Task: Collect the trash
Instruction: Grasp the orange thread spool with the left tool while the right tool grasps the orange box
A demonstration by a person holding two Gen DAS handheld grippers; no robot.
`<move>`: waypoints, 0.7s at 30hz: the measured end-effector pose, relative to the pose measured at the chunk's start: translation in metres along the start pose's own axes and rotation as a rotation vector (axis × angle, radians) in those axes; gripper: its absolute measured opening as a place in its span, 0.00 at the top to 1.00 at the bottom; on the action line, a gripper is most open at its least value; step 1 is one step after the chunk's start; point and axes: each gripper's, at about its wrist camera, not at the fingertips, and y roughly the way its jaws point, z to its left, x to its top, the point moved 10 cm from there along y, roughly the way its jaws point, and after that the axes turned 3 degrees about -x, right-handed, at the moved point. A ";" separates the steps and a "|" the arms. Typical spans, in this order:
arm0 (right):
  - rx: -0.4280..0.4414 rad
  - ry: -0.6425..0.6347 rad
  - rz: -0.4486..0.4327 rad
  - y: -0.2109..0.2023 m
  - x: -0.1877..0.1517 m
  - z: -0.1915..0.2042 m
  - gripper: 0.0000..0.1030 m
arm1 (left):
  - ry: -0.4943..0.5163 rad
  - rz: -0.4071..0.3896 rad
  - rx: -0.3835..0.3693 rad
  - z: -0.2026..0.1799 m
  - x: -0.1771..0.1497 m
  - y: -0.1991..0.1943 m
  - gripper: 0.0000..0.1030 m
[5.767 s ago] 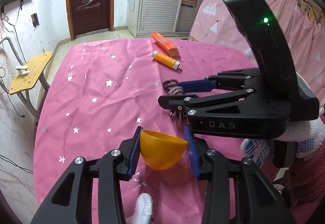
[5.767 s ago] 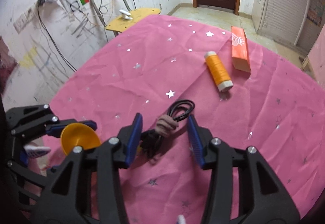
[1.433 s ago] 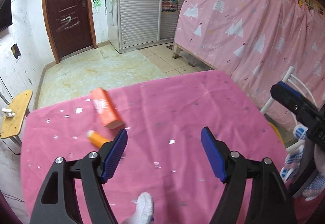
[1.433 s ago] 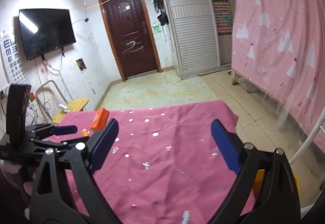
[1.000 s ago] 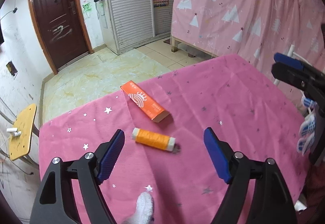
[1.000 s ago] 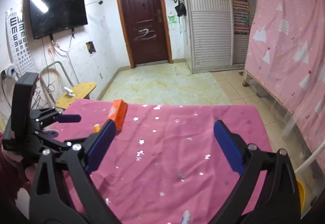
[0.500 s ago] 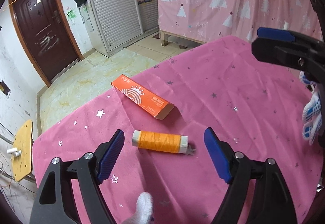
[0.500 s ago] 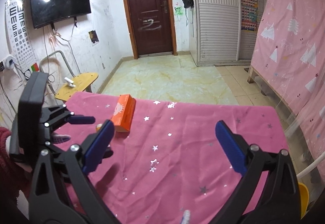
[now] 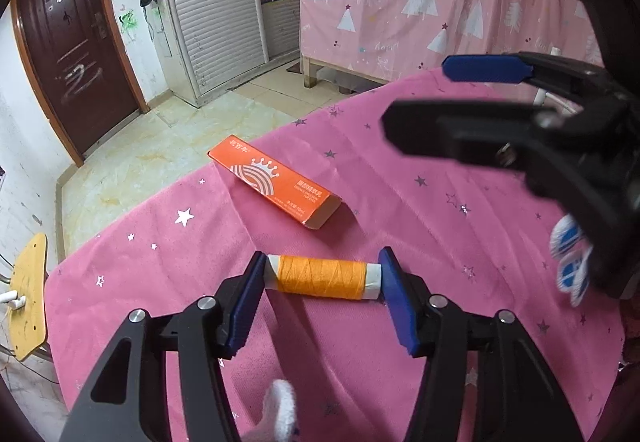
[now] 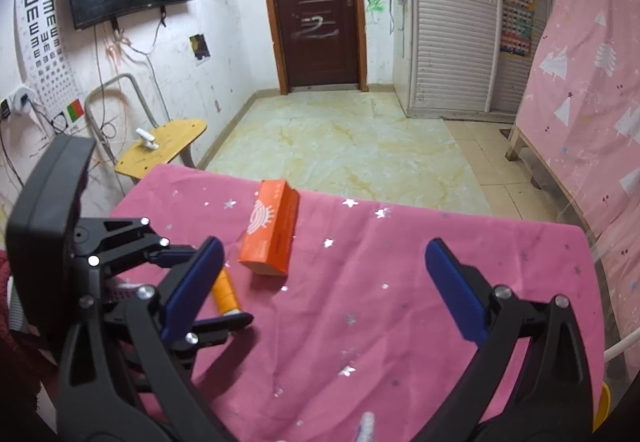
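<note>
An orange thread spool (image 9: pixel 322 277) lies on the pink star-print tablecloth (image 9: pixel 420 226). My left gripper (image 9: pixel 322 298) is closed around it, one blue pad at each end of the spool. The spool also shows in the right wrist view (image 10: pixel 225 292), between the left gripper's fingers (image 10: pixel 176 252). An orange carton (image 9: pixel 276 182) lies just beyond the spool, also in the right wrist view (image 10: pixel 271 228). My right gripper (image 10: pixel 324 290) is wide open and empty, above the cloth to the right of the carton; it shows in the left wrist view (image 9: pixel 460 97).
A yellow wooden chair (image 10: pixel 162 149) stands off the table's far left corner. A pink curtain (image 10: pixel 592 81) hangs on the right. A yellow bin edge (image 10: pixel 602 408) shows low right. The tiled floor (image 10: pixel 348 145) lies beyond the table's far edge.
My left gripper has moved down onto the spool and narrowed until its pads touch both ends. The right gripper has moved lower, closer to the carton, still open.
</note>
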 end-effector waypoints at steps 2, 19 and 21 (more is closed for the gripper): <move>0.008 -0.004 0.011 0.005 0.000 0.004 0.06 | -0.006 0.002 -0.003 0.002 -0.002 -0.001 0.52; 0.077 -0.054 0.195 0.071 -0.008 0.045 0.37 | -0.063 0.008 0.004 0.021 -0.018 -0.015 0.52; 0.078 -0.052 0.209 0.076 -0.011 0.044 0.44 | -0.063 0.009 0.003 0.021 -0.018 -0.015 0.52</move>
